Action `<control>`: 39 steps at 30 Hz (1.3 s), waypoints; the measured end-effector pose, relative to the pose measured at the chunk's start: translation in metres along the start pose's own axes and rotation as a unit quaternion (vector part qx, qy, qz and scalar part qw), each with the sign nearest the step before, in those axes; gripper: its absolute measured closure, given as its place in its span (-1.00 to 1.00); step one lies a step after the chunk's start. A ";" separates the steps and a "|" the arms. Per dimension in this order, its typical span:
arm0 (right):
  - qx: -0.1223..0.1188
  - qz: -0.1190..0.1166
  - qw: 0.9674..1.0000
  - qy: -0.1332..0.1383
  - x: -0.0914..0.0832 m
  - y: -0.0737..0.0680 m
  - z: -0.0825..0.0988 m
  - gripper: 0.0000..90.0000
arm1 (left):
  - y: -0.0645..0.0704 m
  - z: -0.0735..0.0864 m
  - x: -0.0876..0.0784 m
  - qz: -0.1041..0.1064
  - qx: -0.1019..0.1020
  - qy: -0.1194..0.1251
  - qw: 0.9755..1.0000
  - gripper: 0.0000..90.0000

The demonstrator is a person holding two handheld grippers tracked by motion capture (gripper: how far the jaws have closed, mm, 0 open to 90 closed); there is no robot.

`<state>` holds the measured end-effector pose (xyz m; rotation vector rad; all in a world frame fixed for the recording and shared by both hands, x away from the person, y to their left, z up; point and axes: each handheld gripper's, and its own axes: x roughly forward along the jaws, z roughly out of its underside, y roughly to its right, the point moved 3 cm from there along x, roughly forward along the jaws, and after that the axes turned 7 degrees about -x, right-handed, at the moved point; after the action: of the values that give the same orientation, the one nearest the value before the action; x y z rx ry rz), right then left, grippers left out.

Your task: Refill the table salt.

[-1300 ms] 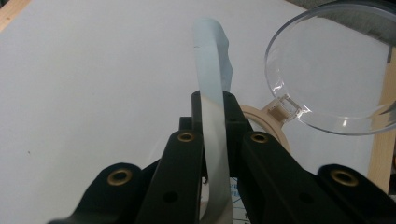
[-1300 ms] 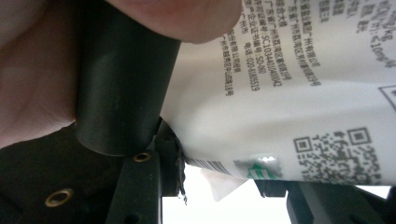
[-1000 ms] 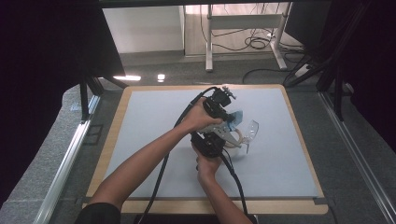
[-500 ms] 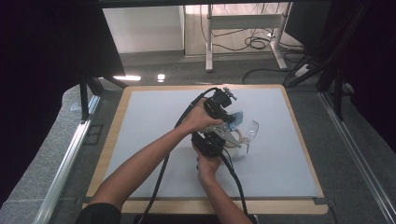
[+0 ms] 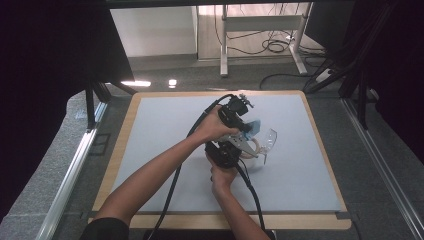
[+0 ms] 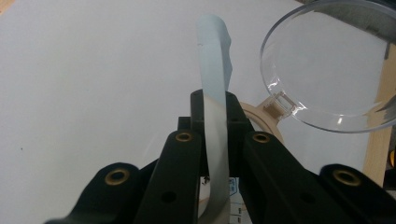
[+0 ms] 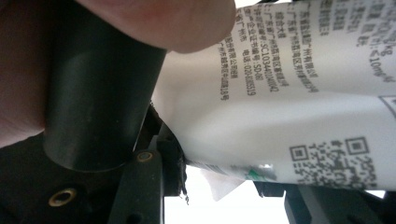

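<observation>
My left gripper (image 6: 215, 100) is shut on a thin pale blue packet (image 6: 214, 56), seen edge-on and rising between the jaws. In the right gripper view the same packet (image 7: 289, 107) shows a white face with black print and a QR code, and my right gripper (image 7: 219, 172) is shut on its lower edge. In the high view both grippers meet at the table's middle: the left gripper (image 5: 248, 127) is farther away and the right gripper (image 5: 244, 145) nearer, with the blue packet (image 5: 255, 125) between them. A clear round lens-like piece (image 6: 327, 70) on a beige stem lies just beyond.
The pale grey mat (image 5: 150, 130) has a wooden rim (image 5: 120, 150). The clear round piece (image 5: 270, 136) lies on it right of the grippers. A fingertip (image 7: 177, 23) and the black body of the other gripper (image 7: 98, 93) are close in front of the right gripper's camera. Cables trail towards the front edge.
</observation>
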<state>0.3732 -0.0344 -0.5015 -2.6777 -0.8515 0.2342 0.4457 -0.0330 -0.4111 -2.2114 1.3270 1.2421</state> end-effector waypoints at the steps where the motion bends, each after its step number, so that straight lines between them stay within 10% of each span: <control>1: 0.001 0.000 1.000 0.000 0.000 0.000 0.000 0.37 | 0.000 0.000 0.000 0.000 0.000 0.000 1.000 0.94; 39: -0.006 -0.004 1.000 0.001 -0.001 -0.001 0.001 0.38 | -0.001 0.001 0.001 0.000 0.006 -0.013 1.000 0.94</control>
<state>0.3718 -0.0337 -0.5016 -2.6846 -0.8654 0.2256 0.4460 -0.0330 -0.4128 -2.1794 1.3202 1.2561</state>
